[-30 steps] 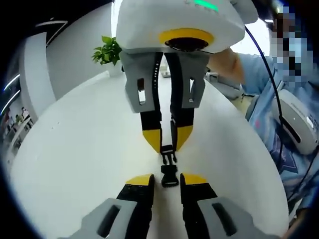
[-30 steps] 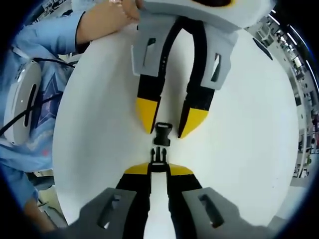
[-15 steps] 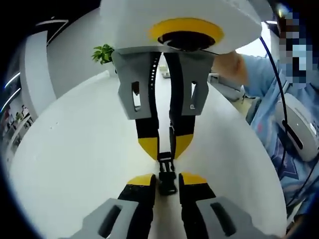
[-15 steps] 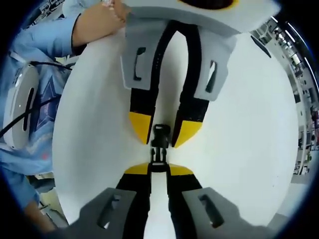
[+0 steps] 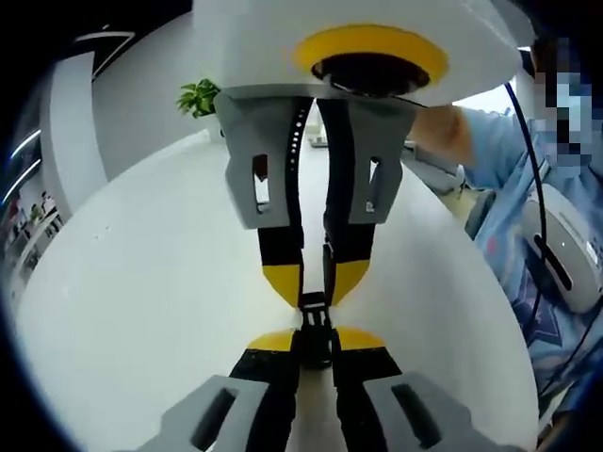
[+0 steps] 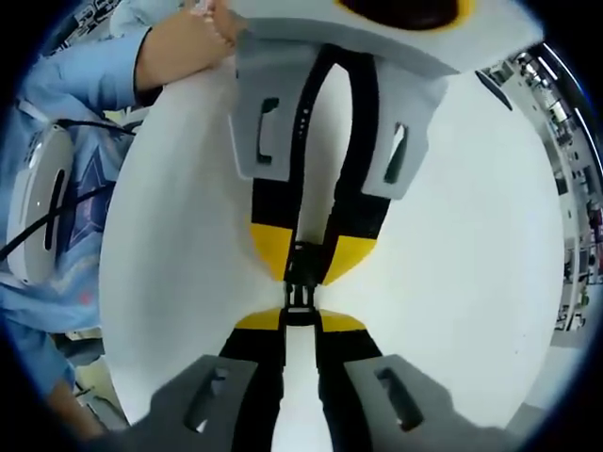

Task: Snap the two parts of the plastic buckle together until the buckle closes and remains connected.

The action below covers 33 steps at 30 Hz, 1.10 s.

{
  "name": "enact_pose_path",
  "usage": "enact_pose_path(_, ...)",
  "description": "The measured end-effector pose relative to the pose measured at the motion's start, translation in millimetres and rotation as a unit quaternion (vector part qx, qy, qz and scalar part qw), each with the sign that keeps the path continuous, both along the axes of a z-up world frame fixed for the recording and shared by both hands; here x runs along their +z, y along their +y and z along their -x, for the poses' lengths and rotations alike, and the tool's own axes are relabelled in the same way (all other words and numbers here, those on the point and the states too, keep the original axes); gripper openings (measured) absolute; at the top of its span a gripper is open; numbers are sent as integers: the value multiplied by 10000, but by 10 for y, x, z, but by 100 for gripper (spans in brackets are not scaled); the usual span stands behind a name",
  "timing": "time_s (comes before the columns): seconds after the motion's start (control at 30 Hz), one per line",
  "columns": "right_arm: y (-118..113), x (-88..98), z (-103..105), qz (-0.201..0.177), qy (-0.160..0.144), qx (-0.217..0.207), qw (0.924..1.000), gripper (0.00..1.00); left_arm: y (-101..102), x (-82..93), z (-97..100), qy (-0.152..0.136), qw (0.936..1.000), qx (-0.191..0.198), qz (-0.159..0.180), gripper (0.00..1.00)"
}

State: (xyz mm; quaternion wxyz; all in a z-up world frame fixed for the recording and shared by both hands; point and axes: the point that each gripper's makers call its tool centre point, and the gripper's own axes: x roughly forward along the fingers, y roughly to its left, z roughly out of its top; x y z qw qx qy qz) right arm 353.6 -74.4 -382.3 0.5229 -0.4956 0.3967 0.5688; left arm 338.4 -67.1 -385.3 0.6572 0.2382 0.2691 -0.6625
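I am holding the black plastic buckle [image 5: 317, 331] over the white table [image 5: 141, 282], with the two grippers facing each other tip to tip. In the left gripper view, my left gripper [image 5: 317, 341] is pinching the socket half [image 5: 317, 347] between its yellow-tipped fingers [image 5: 268, 340], jaws narrow around it. The right gripper [image 5: 314, 282] is coming in from beyond the buckle, nose down toward it.

In the right gripper view, my right gripper [image 6: 300, 320] is clamping the pronged half [image 6: 298, 299], jaws drawn in tight on it. The left gripper [image 6: 306, 254] is sitting just past the buckle, its yellow tips flanking the socket half [image 6: 301, 256]. The two halves are touching, prongs entering the socket; I cannot tell whether they are latched. A potted plant [image 5: 201, 97] is standing far behind the buckle.
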Motion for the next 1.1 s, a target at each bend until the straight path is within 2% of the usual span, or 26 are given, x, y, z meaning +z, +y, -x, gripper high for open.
enact_pose_path(0.4,-30,-47,86,84,6,-183,9998,11,-19,-3,-11,106,9996,246,-37,12)
enact_pose_path(0.47,20,-51,104,-52,34,-249,9997,11,-35,-4,-6,108,9996,255,-23,12)
enact_pose_path(0.53,-11,-62,112,47,22,-281,9996,11,-32,-6,-3,102,9996,256,-39,12)
enact_pose_path(0.73,-11,-91,151,12,61,-379,9993,11,-22,-11,1,121,9996,269,-38,12)
enact_pose_path(0.83,30,-94,143,-167,4,-281,9995,12,-18,-12,0,131,9995,276,-34,12)
enact_pose_path(0.87,56,-89,124,-279,-71,-220,9993,15,-19,-11,7,171,9995,276,-26,12)
enact_pose_path(1.0,11,-63,100,-304,-185,-179,9992,24,-20,-13,4,163,9995,252,-33,12)
enact_pose_path(1.1,18,28,96,-523,-234,-92,9983,24,-21,-15,-2,163,9996,242,-32,12)
